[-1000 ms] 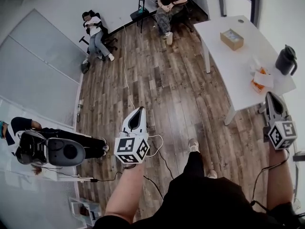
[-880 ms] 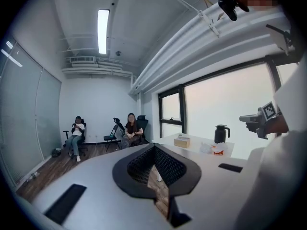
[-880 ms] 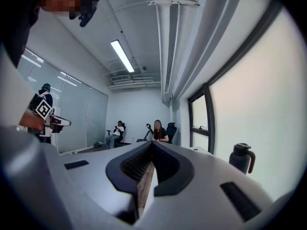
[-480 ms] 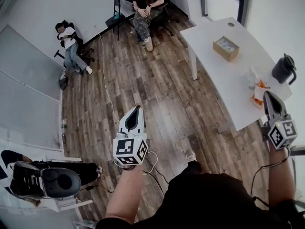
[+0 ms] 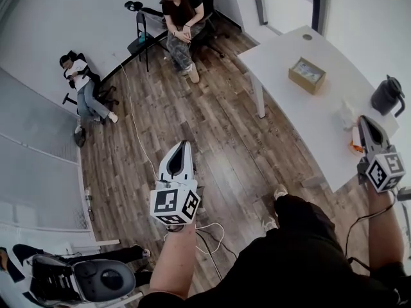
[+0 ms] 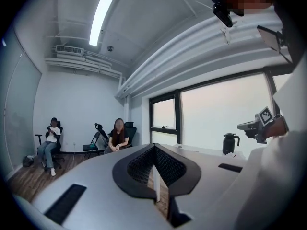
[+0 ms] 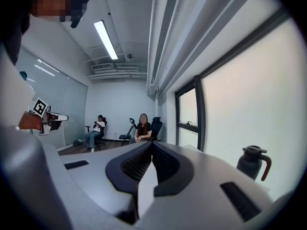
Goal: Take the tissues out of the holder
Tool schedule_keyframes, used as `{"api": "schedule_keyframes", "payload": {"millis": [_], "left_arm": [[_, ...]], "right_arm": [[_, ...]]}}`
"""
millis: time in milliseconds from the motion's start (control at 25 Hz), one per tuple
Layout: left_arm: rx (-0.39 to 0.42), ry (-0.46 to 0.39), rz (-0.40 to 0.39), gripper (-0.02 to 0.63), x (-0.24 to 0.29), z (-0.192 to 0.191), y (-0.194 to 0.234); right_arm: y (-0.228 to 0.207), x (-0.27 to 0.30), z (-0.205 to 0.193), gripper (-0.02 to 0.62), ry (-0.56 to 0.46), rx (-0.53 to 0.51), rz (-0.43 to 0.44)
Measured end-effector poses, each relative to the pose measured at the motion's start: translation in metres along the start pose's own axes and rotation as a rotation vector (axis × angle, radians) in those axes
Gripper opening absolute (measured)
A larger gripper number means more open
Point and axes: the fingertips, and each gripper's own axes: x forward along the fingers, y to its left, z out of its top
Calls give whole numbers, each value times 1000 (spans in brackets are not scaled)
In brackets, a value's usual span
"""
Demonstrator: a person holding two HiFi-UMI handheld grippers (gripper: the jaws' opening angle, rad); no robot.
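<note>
A white table (image 5: 295, 101) stands at the right of the head view. On it lie a brown cardboard box (image 5: 307, 75) with pale contents, and near the front edge an orange item (image 5: 354, 148) with crumpled white tissue (image 5: 347, 115) beside it. My right gripper (image 5: 367, 122) hovers shut over that front edge, right next to the orange item, with nothing in it. My left gripper (image 5: 182, 149) is shut and empty, held over the wooden floor well left of the table. Both gripper views look level across the room, past the shut left gripper (image 6: 154, 146) and right gripper (image 7: 152, 143).
A black jug (image 5: 388, 95) stands on the table's right side and shows as the jug (image 7: 253, 162) in the right gripper view. Two people sit on chairs (image 5: 181, 24) at the far wall. A white cable (image 5: 138, 140) runs across the floor.
The head view has swung so the table sits nearer and more to the left. My right gripper now hangs over the table's front edge. Both grippers stay shut.
</note>
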Motion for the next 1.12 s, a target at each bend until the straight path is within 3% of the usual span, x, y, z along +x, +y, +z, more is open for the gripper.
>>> {"api": "schedule_keyframes", "payload": {"millis": [200,480,640,960,1120], "left_arm": [[-41,24,-24,3,43,-6,18],[38,69,-21,3,146,16,50],[-39,46,0,3,210,41,63],[37,40,-72,3,336,54,46],[75,48,-159,3,391,57,37]], "right_arm": [[-15,56,-7,2,12,-11,-16],[-54,159,-18,2,69,32,-42],[-82,215,-18,2,68,61,-46],[-137,299,-34,2,60,101,-82],[-145,313,-35,2,83,104,-131]]}}
